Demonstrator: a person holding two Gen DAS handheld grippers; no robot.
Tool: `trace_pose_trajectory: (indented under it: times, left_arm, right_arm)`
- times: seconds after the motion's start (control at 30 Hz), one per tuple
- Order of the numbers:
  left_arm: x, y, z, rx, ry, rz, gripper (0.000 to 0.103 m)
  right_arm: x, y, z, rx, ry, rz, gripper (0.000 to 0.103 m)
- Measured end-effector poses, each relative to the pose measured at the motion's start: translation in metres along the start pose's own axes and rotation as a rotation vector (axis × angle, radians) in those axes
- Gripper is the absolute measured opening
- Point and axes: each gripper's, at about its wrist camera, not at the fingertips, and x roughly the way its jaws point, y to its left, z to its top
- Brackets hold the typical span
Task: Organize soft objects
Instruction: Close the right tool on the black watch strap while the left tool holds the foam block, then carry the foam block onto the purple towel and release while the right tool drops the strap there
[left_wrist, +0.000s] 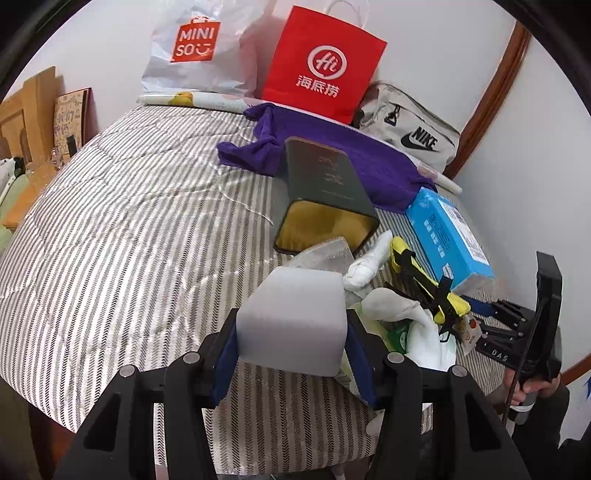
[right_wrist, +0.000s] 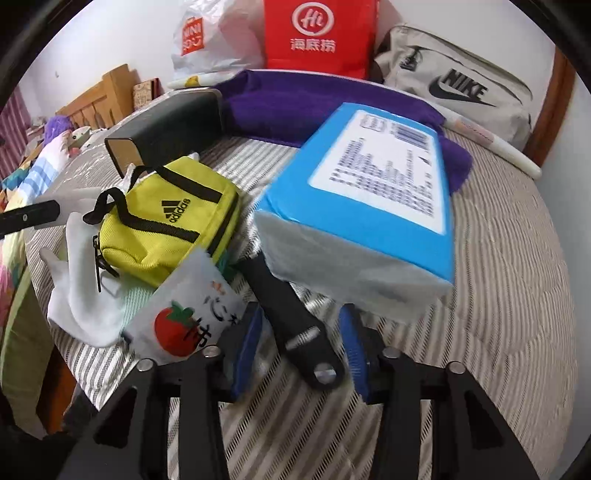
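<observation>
My left gripper (left_wrist: 291, 347) is shut on a white foam block (left_wrist: 293, 323) and holds it above the striped bed. Beyond it lies a dark open box (left_wrist: 325, 199) with a yellow lining. A pile of white cloths (left_wrist: 369, 266), a yellow Adidas pouch (right_wrist: 166, 225) and a tomato-print packet (right_wrist: 184, 321) lies beside it. My right gripper (right_wrist: 295, 347) is open, its blue pads either side of a black handled tool (right_wrist: 295, 325). A blue tissue pack (right_wrist: 369, 199) lies just ahead. The right gripper also shows in the left wrist view (left_wrist: 517, 325).
A purple towel (left_wrist: 332, 147) lies behind the box. A red paper bag (left_wrist: 325, 62), a white Miniso bag (left_wrist: 199, 48) and a grey Nike bag (left_wrist: 410, 129) stand against the far wall. A wooden headboard (left_wrist: 22, 114) is at the left.
</observation>
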Motion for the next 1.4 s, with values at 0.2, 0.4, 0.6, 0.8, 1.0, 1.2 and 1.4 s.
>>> trace_pose_trajectory:
  times: [0.2,0.4,0.6,0.8,1.0,1.2,1.4]
  left_arm:
    - [-0.002,0.011,-0.002,-0.032,-0.022,-0.004,0.051]
    - [-0.003,0.014,-0.006,-0.033,-0.02,-0.008,0.051]
    - [-0.001,0.013,-0.01,-0.038,-0.004,-0.018,0.051]
    - [-0.008,0.015,-0.01,-0.039,-0.016,0.001,0.051]
    - [0.0,0.019,-0.012,-0.062,0.002,-0.019,0.051]
    - [-0.003,0.01,-0.013,-0.014,-0.019,0.011,0.049]
    - [-0.022,0.008,-0.004,-0.013,-0.059,0.013,0.049]
  right_arm:
    - [-0.008,0.002,-0.007,-0.024,0.0,0.025,0.026]
    - [-0.023,-0.007,-0.028,0.015,0.051,0.017,0.025]
    - [-0.023,-0.004,-0.03,0.012,0.07,0.016,0.031]
    - [-0.019,0.005,-0.026,-0.054,0.017,0.009,0.02]
    - [-0.022,-0.002,-0.03,0.02,0.015,0.027,0.023]
    - [-0.025,-0.006,-0.031,0.046,-0.003,0.035,0.02]
    - [-0.043,-0.017,-0.032,0.092,-0.023,0.024,0.02]
